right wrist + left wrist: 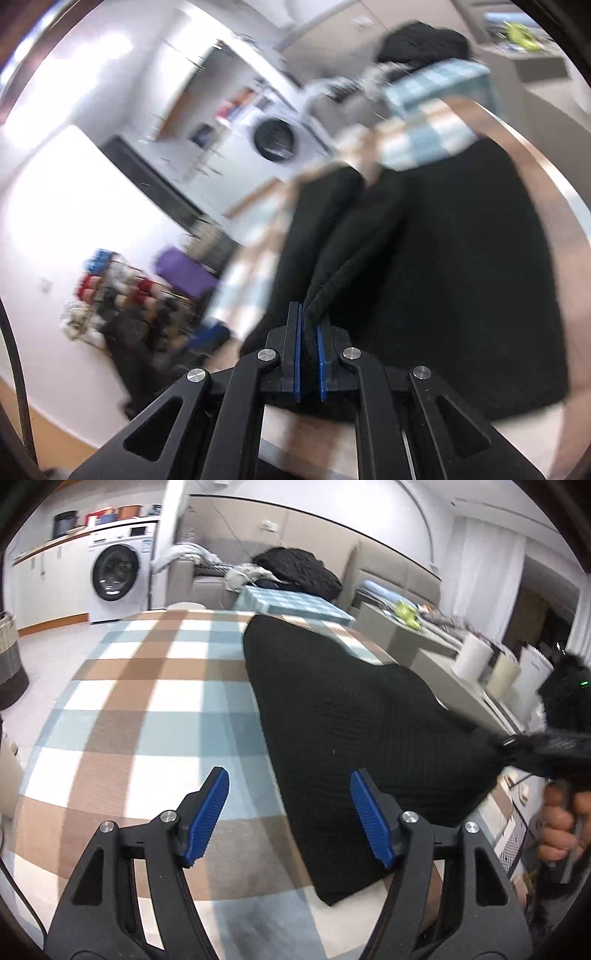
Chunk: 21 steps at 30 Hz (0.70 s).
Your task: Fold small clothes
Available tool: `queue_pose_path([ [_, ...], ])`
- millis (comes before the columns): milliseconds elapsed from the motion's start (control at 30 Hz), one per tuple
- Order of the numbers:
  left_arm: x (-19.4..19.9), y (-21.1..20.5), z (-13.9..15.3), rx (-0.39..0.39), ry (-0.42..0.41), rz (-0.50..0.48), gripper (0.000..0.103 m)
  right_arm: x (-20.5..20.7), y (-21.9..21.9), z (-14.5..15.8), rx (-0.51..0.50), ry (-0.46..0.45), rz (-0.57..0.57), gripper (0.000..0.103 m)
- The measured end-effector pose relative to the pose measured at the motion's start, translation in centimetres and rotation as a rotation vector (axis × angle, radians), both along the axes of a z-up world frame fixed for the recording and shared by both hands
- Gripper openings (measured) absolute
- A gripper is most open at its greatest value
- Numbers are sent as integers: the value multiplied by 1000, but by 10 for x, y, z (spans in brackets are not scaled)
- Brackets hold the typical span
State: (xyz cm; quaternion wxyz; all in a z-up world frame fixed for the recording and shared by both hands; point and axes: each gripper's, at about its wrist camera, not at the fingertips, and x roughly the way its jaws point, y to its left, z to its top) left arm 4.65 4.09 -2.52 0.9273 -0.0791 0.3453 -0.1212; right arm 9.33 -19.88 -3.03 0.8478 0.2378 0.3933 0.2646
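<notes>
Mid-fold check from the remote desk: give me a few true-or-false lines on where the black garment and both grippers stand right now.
1. The right gripper is shut on the black garment. True.
2. The left gripper is clamped on the garment. False: its jaws stand open, nothing between the pads.
3. The garment lies on a checked cloth. True.
4. The garment is white. False: it is black.
5. A washing machine stands in the background. True.
</notes>
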Motion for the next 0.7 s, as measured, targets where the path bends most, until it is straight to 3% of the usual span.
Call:
queue_pose_path([
  [100, 0, -20, -11, 49, 32, -60, 66, 7, -8, -36, -142, 102, -47, 7],
  [167, 1, -37, -20, 98, 54, -99, 66, 9, -10, -46, -227, 112, -53, 13],
  [267, 0, -54, -30, 164, 72, -131, 66, 7, -12, -36, -251, 66, -56, 31],
  [367, 2, -62, -37, 175, 97, -165, 66, 8, -11, -16, -252, -26, -67, 36],
  [467, 3, -62, -39, 168, 102, -167, 66, 24, 0, -5, -205, -58, -20, 42],
  [533, 3, -59, -39, 150, 108, -164, 66, 44, 11, -5, -206, -53, 15, 42],
  [700, 6, -55, -38, 137, 110, -156, 66, 127, 7, -20, -258, 70, -41, 42],
])
